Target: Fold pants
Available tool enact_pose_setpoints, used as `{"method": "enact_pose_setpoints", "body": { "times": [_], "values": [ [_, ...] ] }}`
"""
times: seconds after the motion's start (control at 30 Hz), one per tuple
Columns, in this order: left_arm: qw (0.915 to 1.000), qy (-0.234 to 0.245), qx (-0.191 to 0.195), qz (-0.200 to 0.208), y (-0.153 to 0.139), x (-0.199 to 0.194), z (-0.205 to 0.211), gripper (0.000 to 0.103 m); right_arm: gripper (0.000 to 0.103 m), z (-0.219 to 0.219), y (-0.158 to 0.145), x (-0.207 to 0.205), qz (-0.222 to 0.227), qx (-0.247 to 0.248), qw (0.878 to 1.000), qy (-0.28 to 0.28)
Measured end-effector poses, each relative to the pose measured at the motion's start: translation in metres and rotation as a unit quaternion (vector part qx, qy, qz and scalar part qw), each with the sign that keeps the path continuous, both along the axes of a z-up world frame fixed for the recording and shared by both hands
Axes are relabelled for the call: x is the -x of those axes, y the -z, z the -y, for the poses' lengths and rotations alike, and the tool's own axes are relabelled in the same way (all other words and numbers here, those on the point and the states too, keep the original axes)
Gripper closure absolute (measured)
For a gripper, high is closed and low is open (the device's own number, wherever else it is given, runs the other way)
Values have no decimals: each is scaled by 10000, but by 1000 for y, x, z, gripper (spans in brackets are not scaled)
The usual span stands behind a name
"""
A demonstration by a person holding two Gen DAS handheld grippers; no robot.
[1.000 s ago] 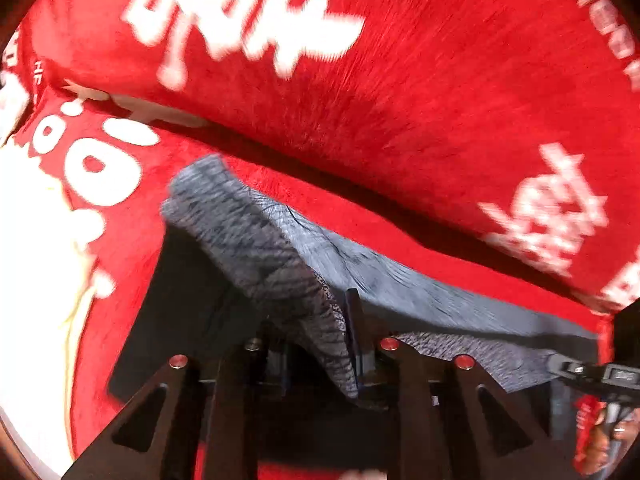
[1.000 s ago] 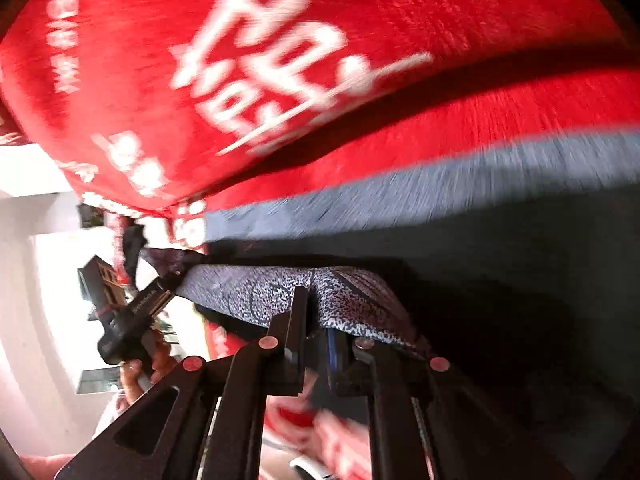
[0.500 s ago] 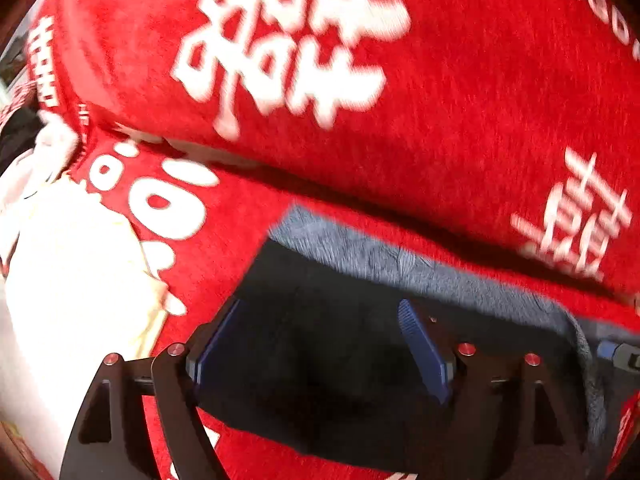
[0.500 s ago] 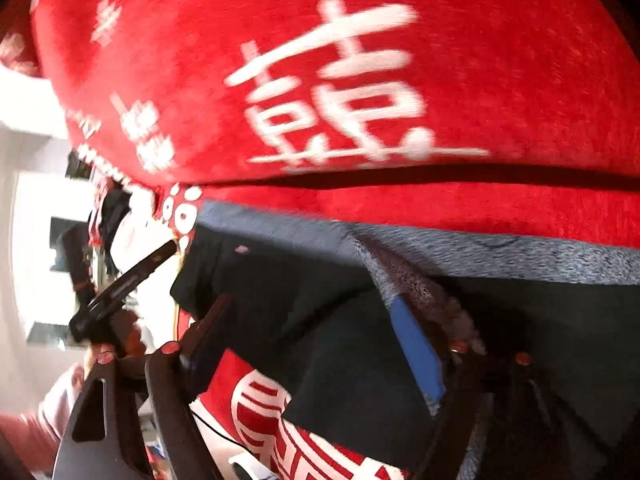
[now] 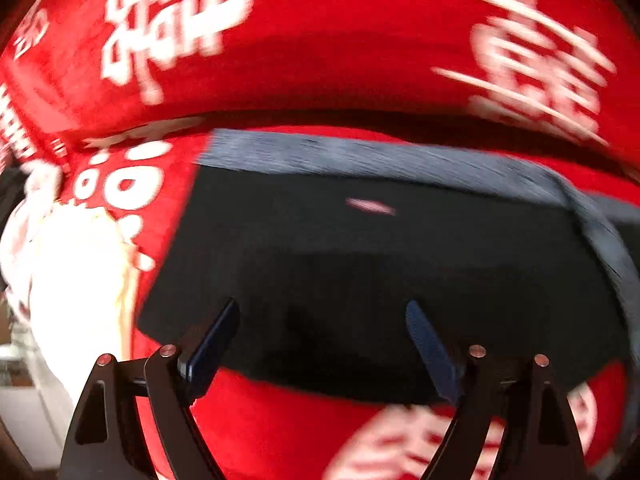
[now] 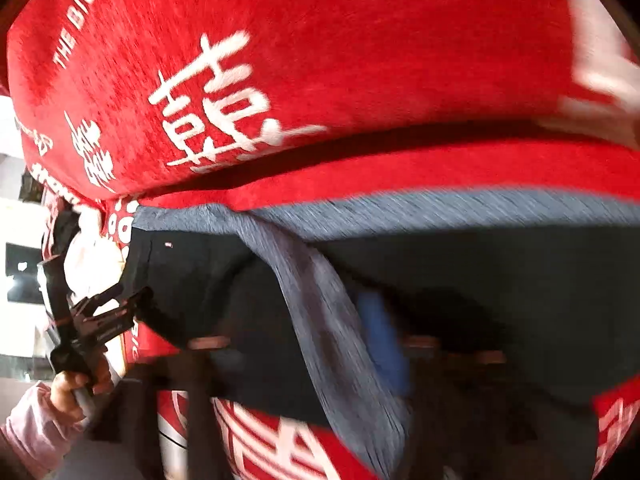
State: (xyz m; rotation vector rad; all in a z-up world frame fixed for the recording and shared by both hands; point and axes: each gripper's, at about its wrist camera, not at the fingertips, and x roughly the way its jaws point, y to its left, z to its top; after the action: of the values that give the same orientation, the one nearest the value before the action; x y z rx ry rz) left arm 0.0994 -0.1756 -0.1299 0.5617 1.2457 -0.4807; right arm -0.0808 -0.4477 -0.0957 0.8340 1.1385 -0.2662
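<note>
Black pants [image 5: 380, 260] with a grey heathered waistband [image 5: 360, 156] lie folded flat on the red blanket [image 5: 280, 420]. My left gripper [image 5: 322, 312] hovers just above their near edge. Its jaws are opening, the blue pads [image 5: 212, 340] are wide apart, and nothing is pressed between them. In the right wrist view the pants [image 6: 500, 280] fill the middle, and a grey band [image 6: 320, 312] runs diagonally across them. My right gripper [image 6: 296, 340] is blurred, with fingers apart over that band and no grip on it. The left gripper [image 6: 130, 294] shows at the left, held by a hand [image 6: 68, 392].
A thick roll of the same red blanket [image 5: 340, 40], printed with white characters, rises right behind the pants. A pale cream cloth [image 5: 76, 272] lies to the left of them. A pink sleeve [image 6: 28, 436] and a bright white room wall [image 6: 16, 220] sit at the far left.
Both grippers were shut on the grey patterned fabric; they let it go, opened and lifted away. The pants now lie flat, folded over, and more of them shows in both views.
</note>
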Motion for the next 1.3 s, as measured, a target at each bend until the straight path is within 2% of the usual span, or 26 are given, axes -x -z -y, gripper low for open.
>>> {"method": "enact_pose_setpoints", "body": {
  "times": [0.1, 0.2, 0.37, 0.53, 0.73, 0.8, 0.9, 0.93, 0.97, 1.0, 1.03, 1.07, 1.1, 1.13, 1.17, 1.23, 1.3],
  "values": [
    [9979, 475, 182, -410, -5, 52, 27, 16, 30, -10, -9, 56, -131, 1, 9993, 352],
    [9903, 1055, 420, -795, -9, 100, 54, 16, 30, -8, -6, 120, -301, -128, 9956, 876],
    [9706, 1846, 726, -1360, -6, 176, 98, 16, 30, -34, -3, 236, -564, -211, 9784, 1980],
    [9575, 2282, 905, -1514, -7, 221, 123, 16, 30, -55, 6, 316, -775, -133, 9581, 2755],
    [9536, 2239, 793, -1852, 21, 236, 143, 16, 30, -54, 21, 363, -1012, -134, 9476, 3028],
    [9531, 2291, 729, -1839, 25, 243, 149, 16, 30, -52, 26, 378, -947, -236, 9447, 3131],
    [9517, 2285, 766, -1900, 28, 255, 158, 16, 32, -49, 42, 384, -695, -580, 9475, 3066],
    [9521, 2224, 782, -1947, 30, 258, 161, 16, 36, -45, 49, 384, -593, -743, 9501, 2971],
    [9523, 2148, 771, -2027, 35, 261, 165, 16, 48, -43, 53, 381, -532, -839, 9512, 2921],
    [9533, 2069, 741, -2073, 38, 264, 168, 16, 51, -41, 56, 378, -506, -930, 9519, 2875],
    [9561, 2047, 727, -1964, 38, 268, 172, 17, 72, -41, 54, 380, -420, -990, 9529, 2837],
    [9563, 2097, 746, -1898, 37, 271, 174, 29, 85, -39, 52, 380, -282, -1120, 9535, 2785],
    [9552, 2156, 772, -1875, 34, 274, 178, 43, 85, -36, 49, 378, -220, -1196, 9539, 2743],
    [9530, 2175, 792, -1956, 32, 274, 180, 69, 86, -32, 39, 375, -146, -1126, 9573, 2659],
    [9498, 2155, 814, -2117, 31, 274, 184, 75, 87, -27, 26, 370, -24, -1023, 9621, 2527],
    [9511, 1913, 891, -2258, 22, 267, 190, 75, 87, -9, -3, 361, 249, -849, 9685, 2327],
    [9527, 1843, 1051, -2174, 5, 260, 196, 75, 87, 12, -25, 351, 436, -696, 9726, 2173]
  ]
}}
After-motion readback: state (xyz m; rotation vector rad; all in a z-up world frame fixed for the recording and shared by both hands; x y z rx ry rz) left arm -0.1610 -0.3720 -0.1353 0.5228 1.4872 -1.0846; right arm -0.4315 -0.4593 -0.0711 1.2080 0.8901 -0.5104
